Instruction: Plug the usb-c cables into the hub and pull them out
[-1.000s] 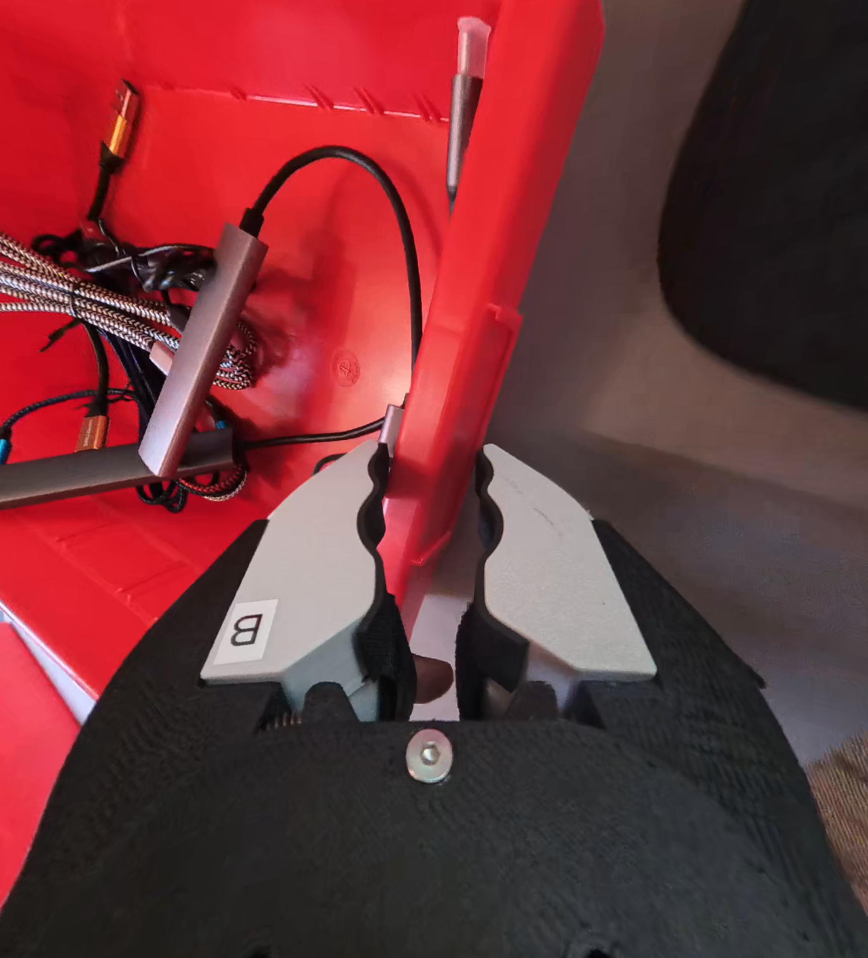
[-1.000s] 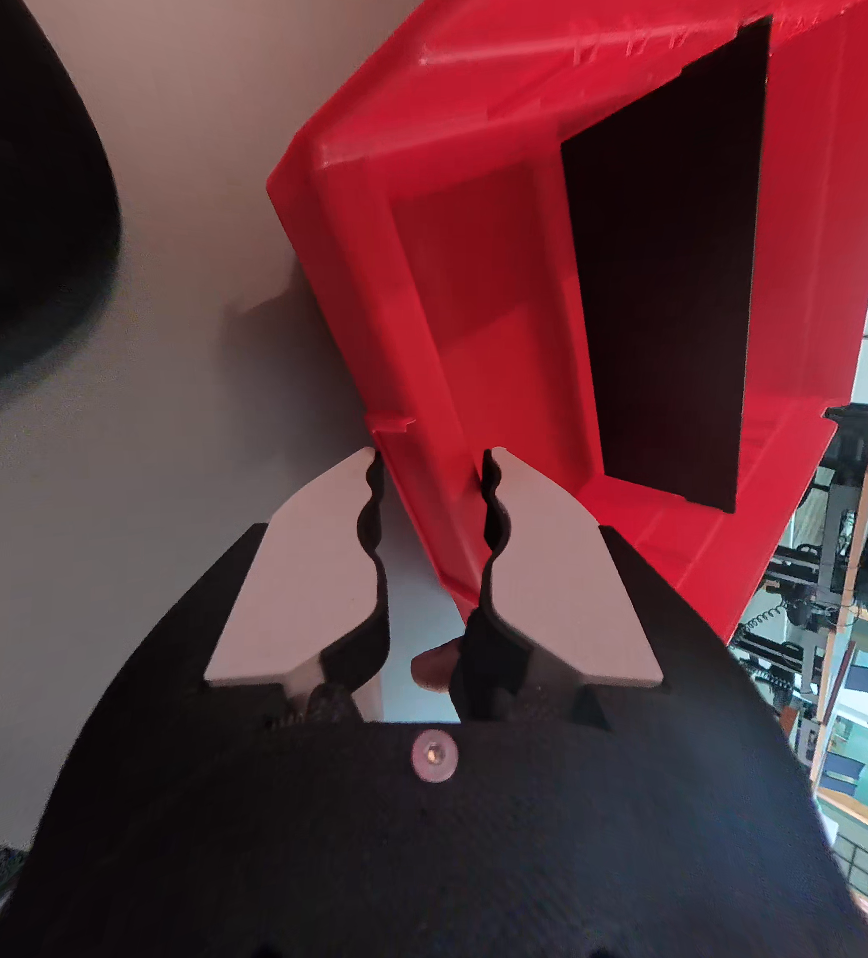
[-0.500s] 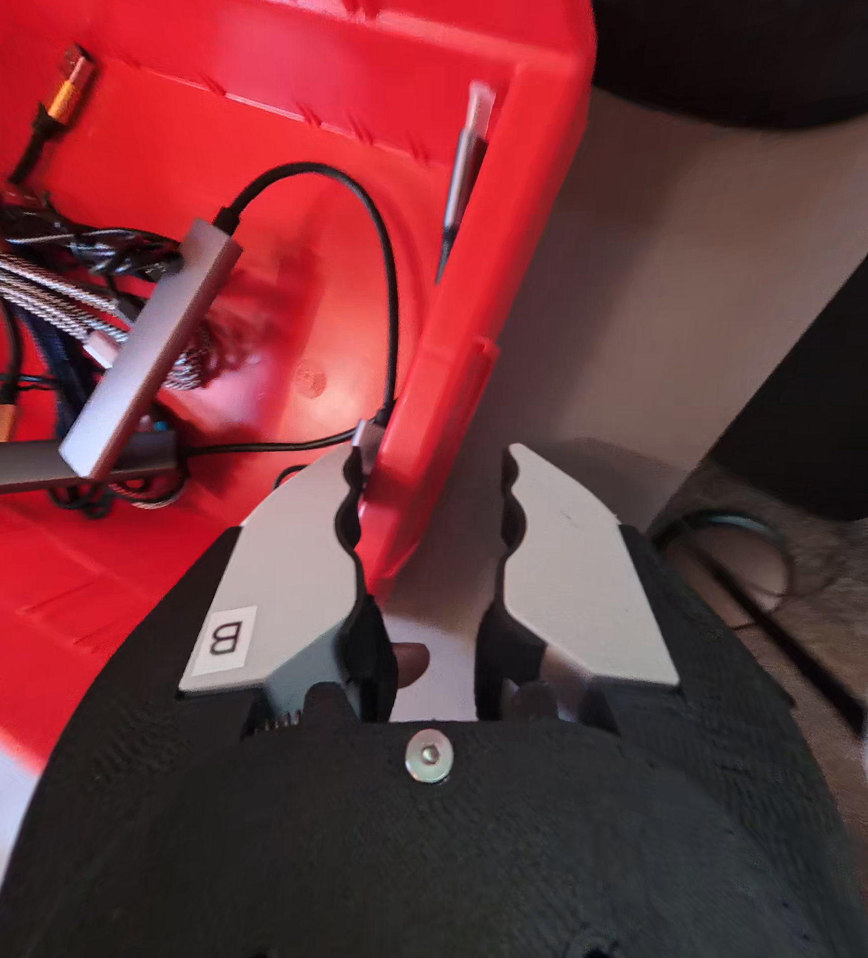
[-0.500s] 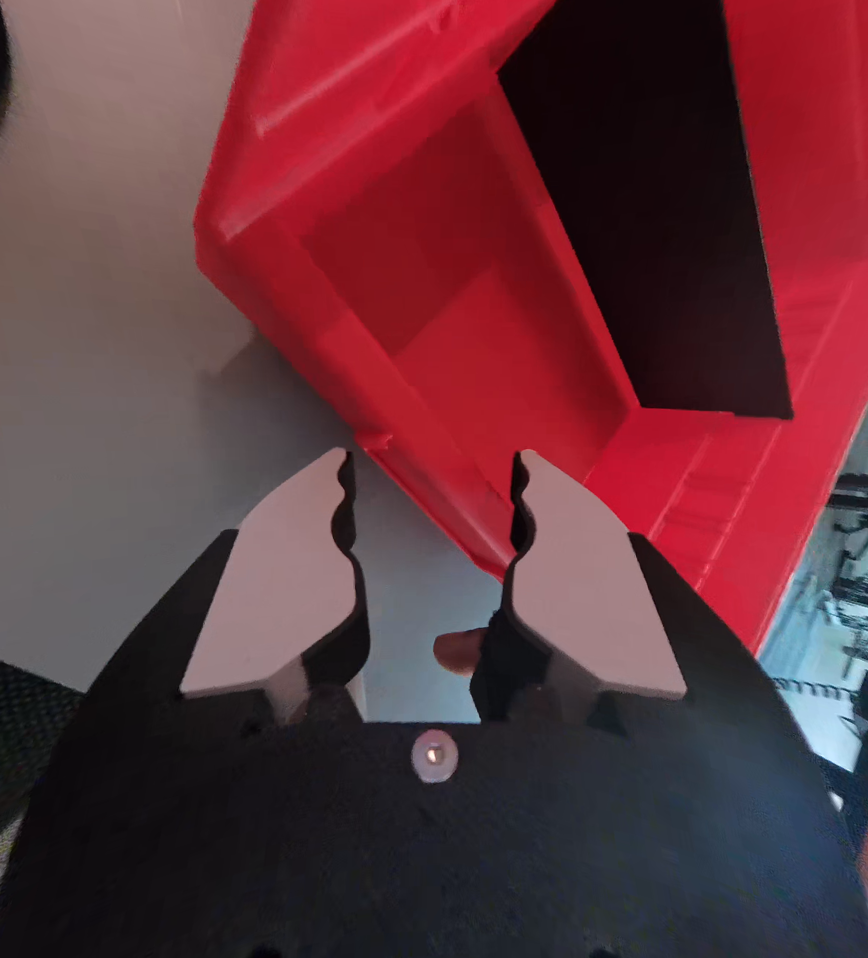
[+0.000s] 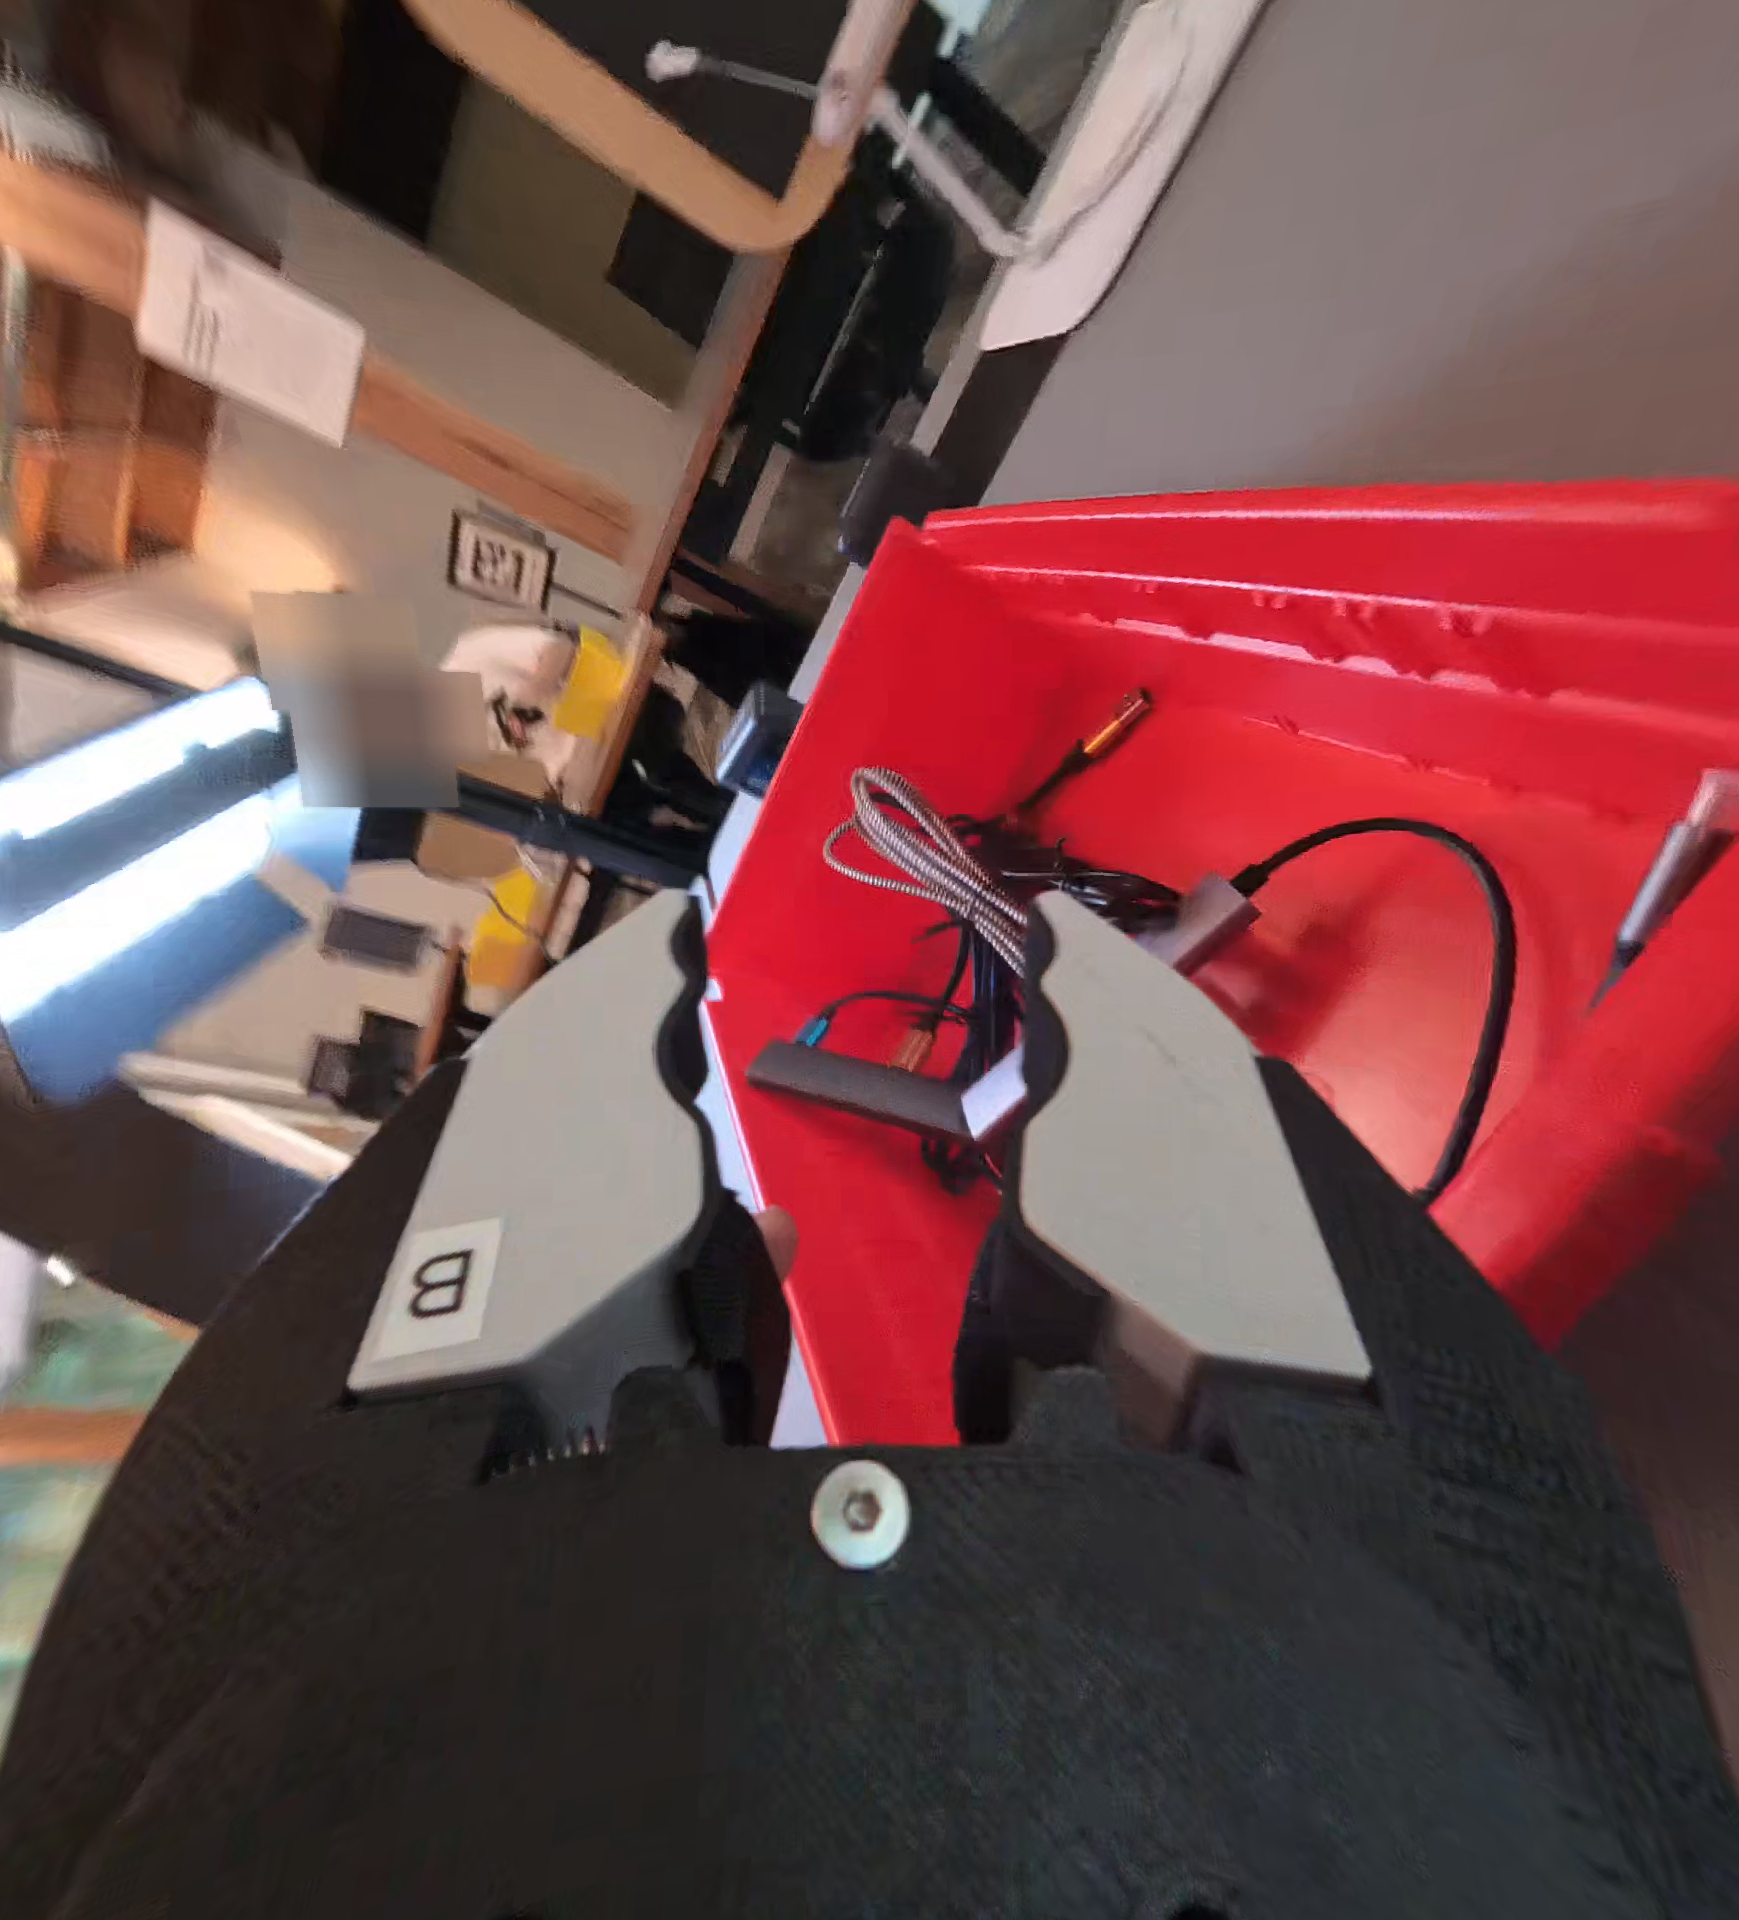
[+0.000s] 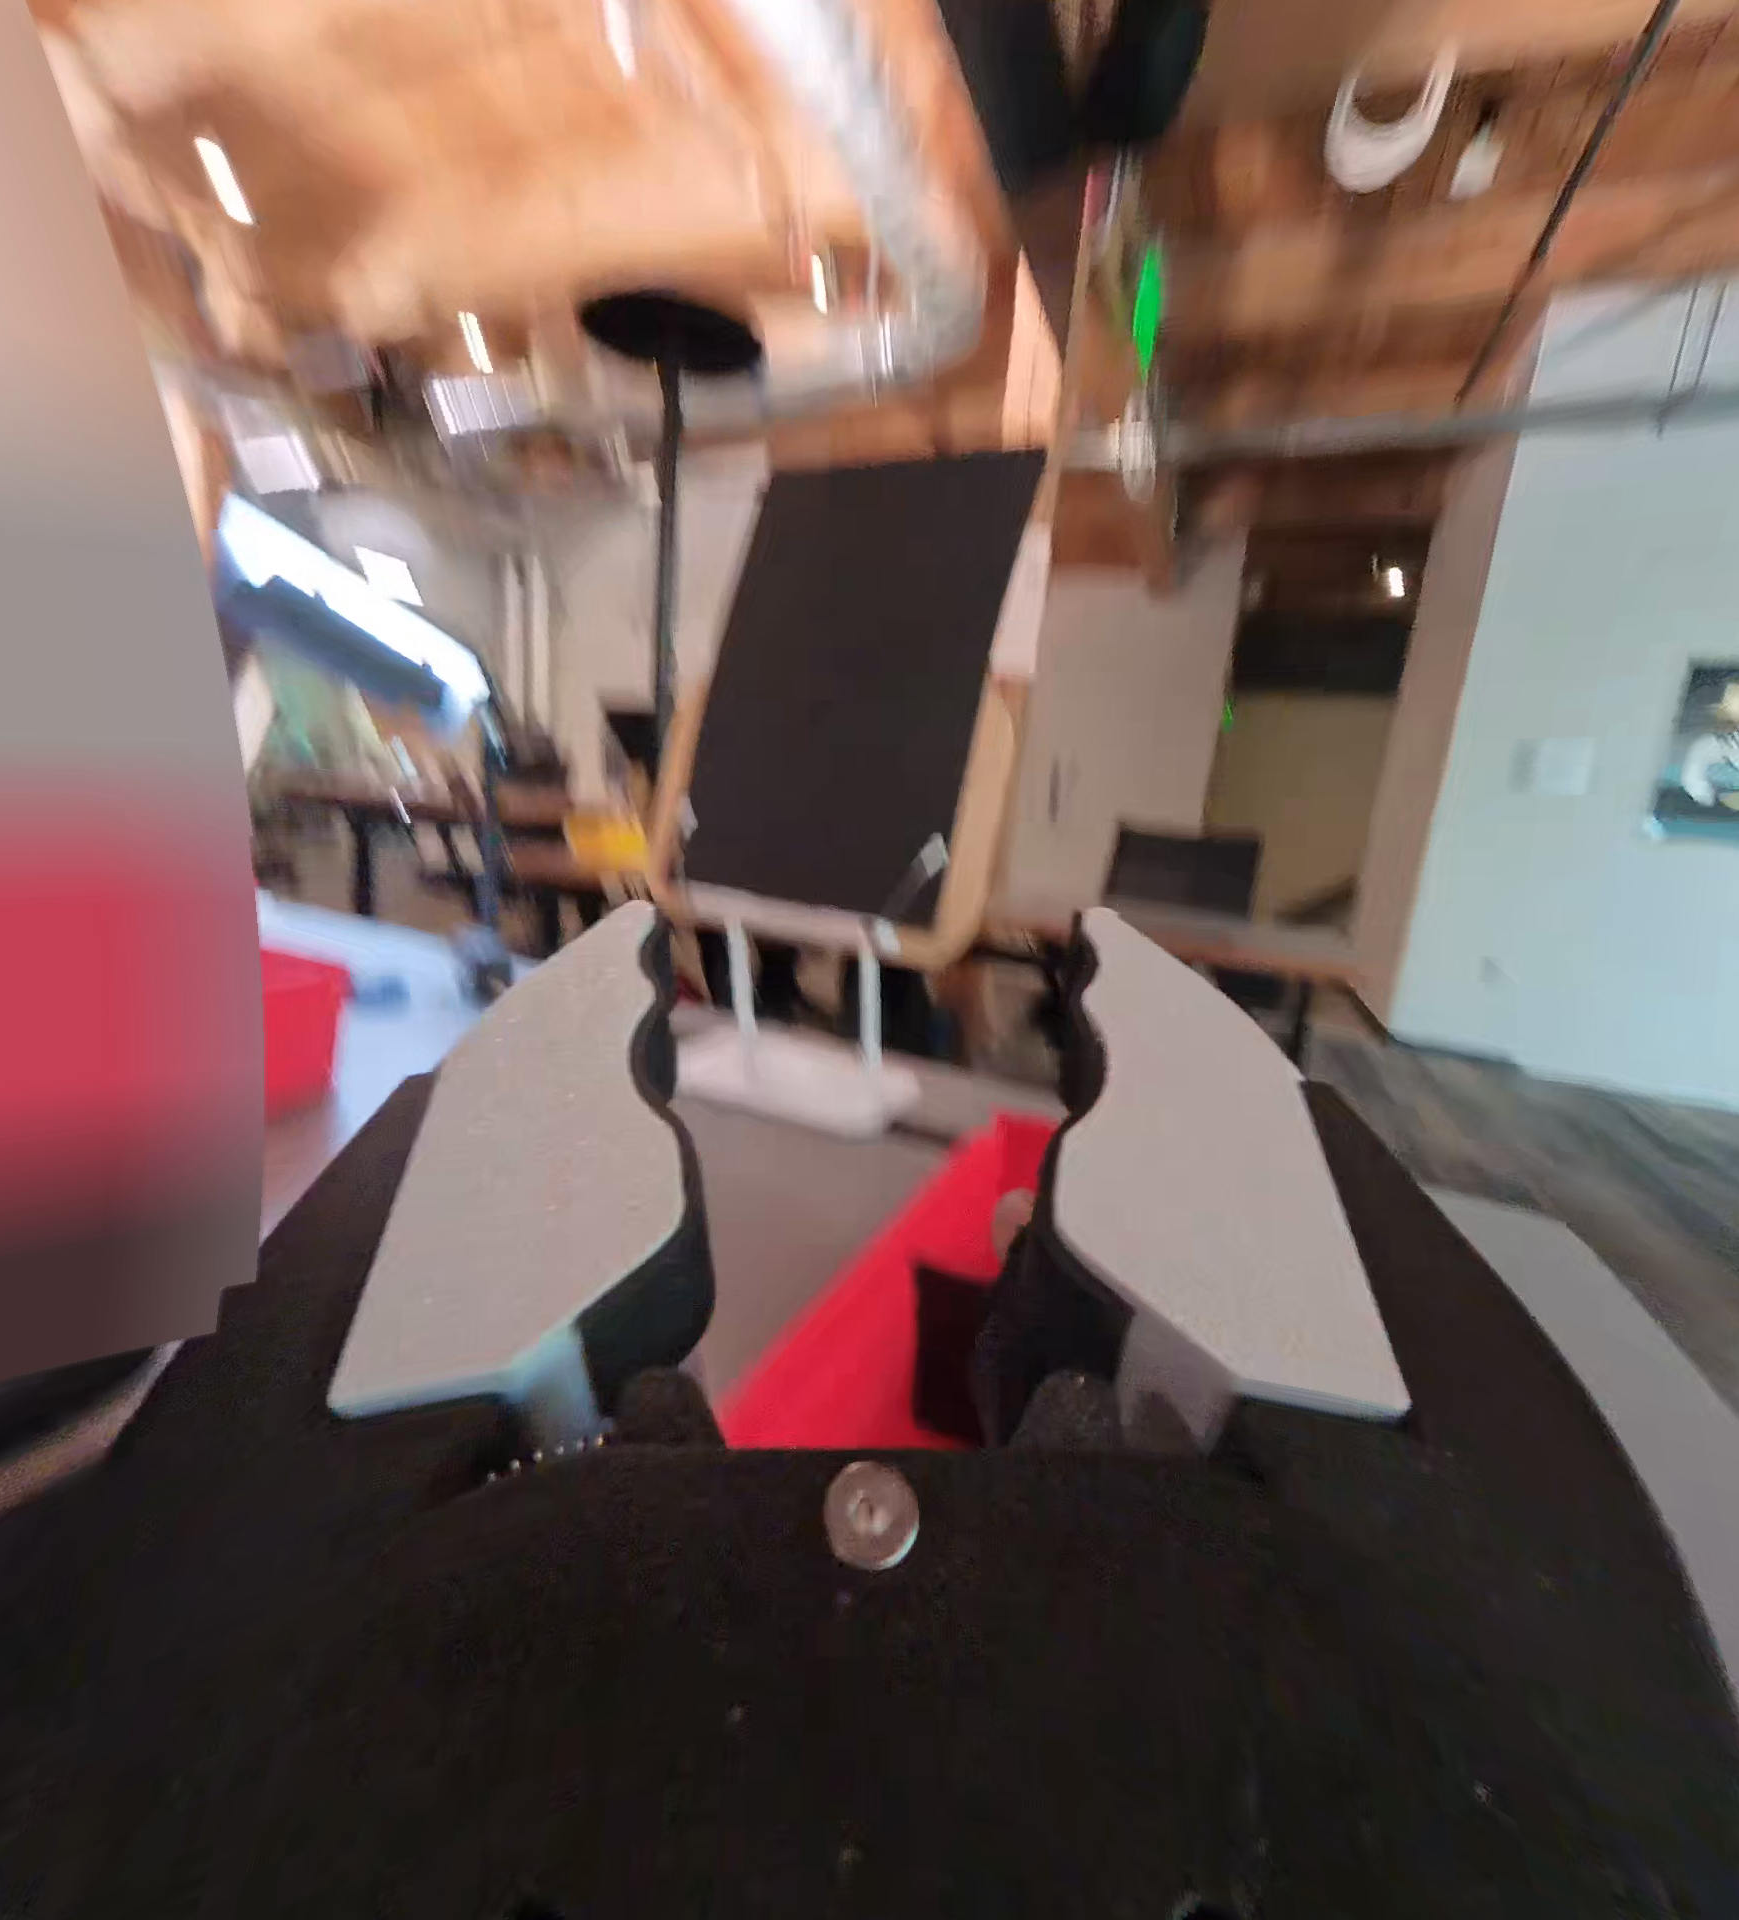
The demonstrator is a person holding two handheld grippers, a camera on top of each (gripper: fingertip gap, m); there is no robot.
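Note:
In the left wrist view a red bin [image 5: 1613, 1174] holds a tangle of cables and two grey hubs. One dark hub [image 5: 844, 1081] lies flat near the bin's left side. The second hub [image 5: 1213, 920] is tilted, partly hidden behind my right finger, with a black looped cable [image 5: 1493, 935] running from it. A braided cable [image 5: 906, 847], an orange-tipped plug [image 5: 1114, 719] and a grey plug [image 5: 1675, 862] leaning on the wall also lie inside. My left gripper [image 5: 860, 935] is open and empty above the bin. My right gripper [image 6: 870, 935] is open and empty, raised above another red bin [image 6: 844, 1340].
The right wrist view is blurred and looks out into the room. A black divider [image 6: 948, 1340] stands inside the bin below. A black panel on a white stand [image 6: 844, 675] is ahead, and another red bin [image 6: 302, 1023] sits at the left. The grey table [image 5: 1467, 312] runs behind the cable bin. Tip to tip, the grippers are about 60 cm apart. From the left gripper's tips to the grey plug [image 5: 1675, 862] is close to 10 cm.
Both grippers let go of the red bin walls they straddled, opened wider and drew back. The left view swung over the cable bin; the right view tipped up toward the room.

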